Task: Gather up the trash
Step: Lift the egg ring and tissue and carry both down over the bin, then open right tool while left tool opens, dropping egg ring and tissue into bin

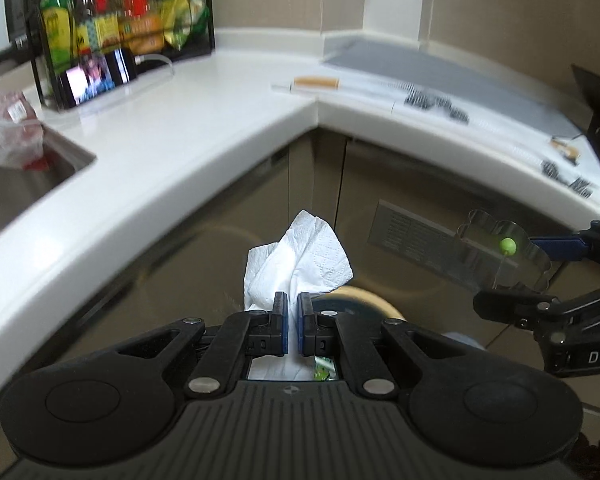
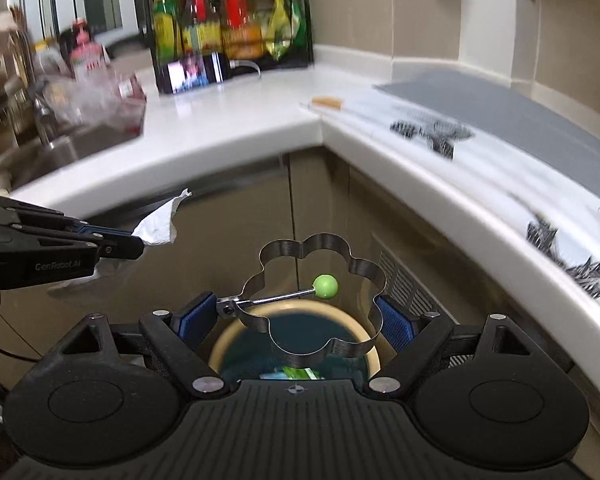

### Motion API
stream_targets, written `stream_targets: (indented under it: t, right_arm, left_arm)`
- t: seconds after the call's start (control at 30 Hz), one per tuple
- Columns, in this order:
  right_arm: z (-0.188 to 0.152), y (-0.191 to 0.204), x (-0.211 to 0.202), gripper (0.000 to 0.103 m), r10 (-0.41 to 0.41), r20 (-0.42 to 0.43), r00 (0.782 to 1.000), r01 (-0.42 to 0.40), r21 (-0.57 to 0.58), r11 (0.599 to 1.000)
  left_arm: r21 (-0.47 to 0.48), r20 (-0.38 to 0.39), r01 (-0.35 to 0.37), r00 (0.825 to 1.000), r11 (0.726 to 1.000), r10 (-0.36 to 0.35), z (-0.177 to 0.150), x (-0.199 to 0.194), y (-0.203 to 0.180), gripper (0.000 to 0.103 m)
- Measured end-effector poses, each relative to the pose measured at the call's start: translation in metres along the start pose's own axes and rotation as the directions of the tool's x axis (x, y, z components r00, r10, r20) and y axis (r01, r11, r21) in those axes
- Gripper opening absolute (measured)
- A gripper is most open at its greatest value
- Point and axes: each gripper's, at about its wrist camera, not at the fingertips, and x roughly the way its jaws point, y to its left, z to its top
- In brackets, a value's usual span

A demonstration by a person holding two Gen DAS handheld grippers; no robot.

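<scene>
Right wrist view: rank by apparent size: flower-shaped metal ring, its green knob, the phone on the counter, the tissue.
1. Flower-shaped metal ring, held in the right tool; nearness to the camera inflates it.
2. Phone and tissue look about alike; not ranking them.
3. Green knob, smallest.

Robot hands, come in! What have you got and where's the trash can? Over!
Left gripper shut on white tissue. Right gripper shut on flower-shaped metal ring. Bin below both, open, trash inside. Nothing in the way.
</scene>
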Motion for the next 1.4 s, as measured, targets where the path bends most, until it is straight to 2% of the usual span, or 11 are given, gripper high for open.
stream_targets:
  t: [0.4, 0.9, 1.4]
  right_arm:
    - [-0.017, -0.011, 0.055, 0.087, 0.0, -0.152, 0.988, 0.006, 0.042, 0.999]
    - [-0.021, -0.005, 0.113, 0.087, 0.007, -0.285, 0.958, -0.008, -0.005, 1.0]
    - [-0.026, -0.007, 0.158, 0.088, -0.011, -0.371, 0.928, 0.007, -0.013, 1.0]
  left_arm:
    - [-0.007, -0.178, 0.039, 0.983, 0.999, -0.039, -0.029, 0.061, -0.003, 0.004]
    - [-0.026, -0.252, 0.039, 0.967, 0.999, -0.044, -0.031, 0.115, 0.001, 0.004]
    - [-0.018, -0.321, 0.026, 0.947, 1.0, -0.03, -0.032, 0.151, 0.001, 0.004]
